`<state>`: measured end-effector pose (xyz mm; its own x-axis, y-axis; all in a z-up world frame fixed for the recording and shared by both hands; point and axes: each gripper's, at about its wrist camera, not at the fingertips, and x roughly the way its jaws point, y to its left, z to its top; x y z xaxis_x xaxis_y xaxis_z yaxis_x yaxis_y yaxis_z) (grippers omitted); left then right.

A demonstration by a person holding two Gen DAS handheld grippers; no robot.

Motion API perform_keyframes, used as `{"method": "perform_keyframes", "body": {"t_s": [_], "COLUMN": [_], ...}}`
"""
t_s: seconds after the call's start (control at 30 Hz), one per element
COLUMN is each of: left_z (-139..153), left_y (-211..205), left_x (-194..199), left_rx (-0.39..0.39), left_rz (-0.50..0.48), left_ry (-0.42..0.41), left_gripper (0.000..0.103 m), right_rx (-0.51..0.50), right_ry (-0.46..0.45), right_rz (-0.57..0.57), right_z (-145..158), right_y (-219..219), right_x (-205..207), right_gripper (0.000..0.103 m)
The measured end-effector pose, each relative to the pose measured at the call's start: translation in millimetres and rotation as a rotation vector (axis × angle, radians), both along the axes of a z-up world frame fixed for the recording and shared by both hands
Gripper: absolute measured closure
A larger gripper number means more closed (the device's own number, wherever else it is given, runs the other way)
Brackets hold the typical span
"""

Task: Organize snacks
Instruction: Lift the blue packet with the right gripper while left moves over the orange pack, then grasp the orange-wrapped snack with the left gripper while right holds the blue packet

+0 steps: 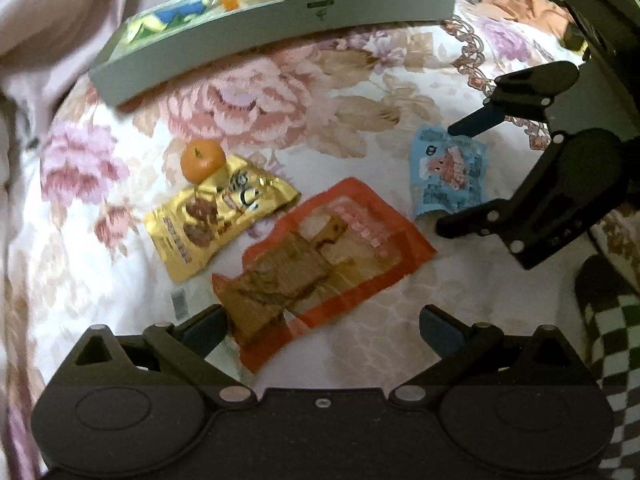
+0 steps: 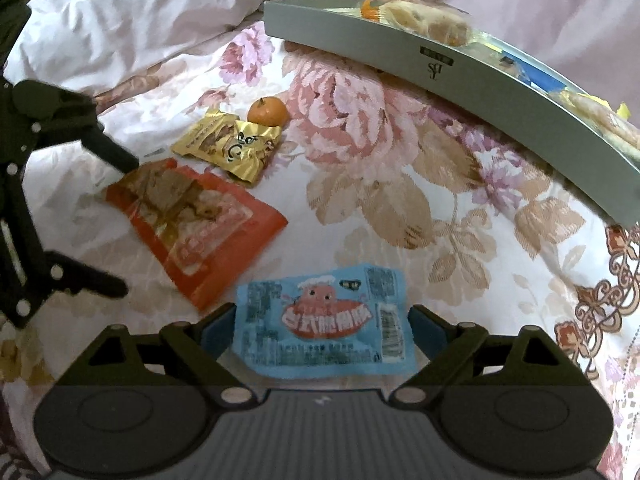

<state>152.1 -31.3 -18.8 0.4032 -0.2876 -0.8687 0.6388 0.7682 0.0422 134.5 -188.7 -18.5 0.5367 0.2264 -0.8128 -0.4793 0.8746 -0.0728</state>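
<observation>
Gold-foil packet (image 1: 218, 216) lies on the floral bedspread (image 1: 360, 92) touching a small orange (image 1: 202, 159); right of it an orange-red wrapper (image 1: 324, 256), then a blue packet (image 2: 322, 320). Only the right wrist view shows the blue packet's print clearly. Left gripper (image 1: 320, 328) and right gripper (image 2: 320, 324) both have jaws spread, flanking their packets, holding nothing. Grey tray (image 1: 256, 36) sits behind.

A small orange (image 1: 202, 160) sits on the flowery bed, touching a shiny gold snack bag (image 1: 216, 216). Just beside the gold bag lies a flat orange packet (image 1: 324, 260) with brown pieces showing, and a blue packet (image 2: 324, 320) with a pink cartoon lies flat nearby. A gray tray (image 1: 280, 36) behind them holds more snacks.
</observation>
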Motion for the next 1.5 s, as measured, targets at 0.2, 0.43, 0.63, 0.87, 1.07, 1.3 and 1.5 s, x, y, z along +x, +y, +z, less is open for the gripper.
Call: {"method": "perform_keyframes", "body": {"t_s": [0.2,0.43,0.63,0.87,1.07,1.3,1.5], "left_z": [-1.3,-18.5,-21.1,-20.4,-14.7,-18.8,-19.2], "left_y": [-1.5,-0.1,7.8,19.4,32.7,-7.4,-4.3], "left_x": [3.7,20.2,29.7,19.2,23.4,-1.0,12.1], "left_rx": [0.021,0.032,-0.019,-0.070,-0.207,0.010,0.053], "left_rz": [-0.160,-0.339,-0.258,-0.076,0.301,0.077,-0.113], "left_ry": [-0.111,-0.013,0.045,0.039,0.148,0.051,0.101], "left_gripper": [0.001,0.001,0.015,0.030,0.036,0.020,0.015], "right_rx": [-0.009,-0.010,0.001,0.012,0.019,0.019,0.010], "right_ry": [0.002,-0.008,-0.005,-0.025,-0.026,-0.015,0.006], "right_rz": [0.008,0.047,0.045,-0.005,-0.013,-0.006,0.039], "right_z": [-1.1,-4.3,-4.2,-1.5,-1.6,-0.6,-1.3], "right_y": [1.0,7.4,5.9,3.0,2.4,0.1,1.5], "right_x": [2.6,6.1,6.9,7.2,7.9,7.4,5.8], "right_gripper": [0.005,0.003,0.005,0.012,0.012,0.012,0.011]}}
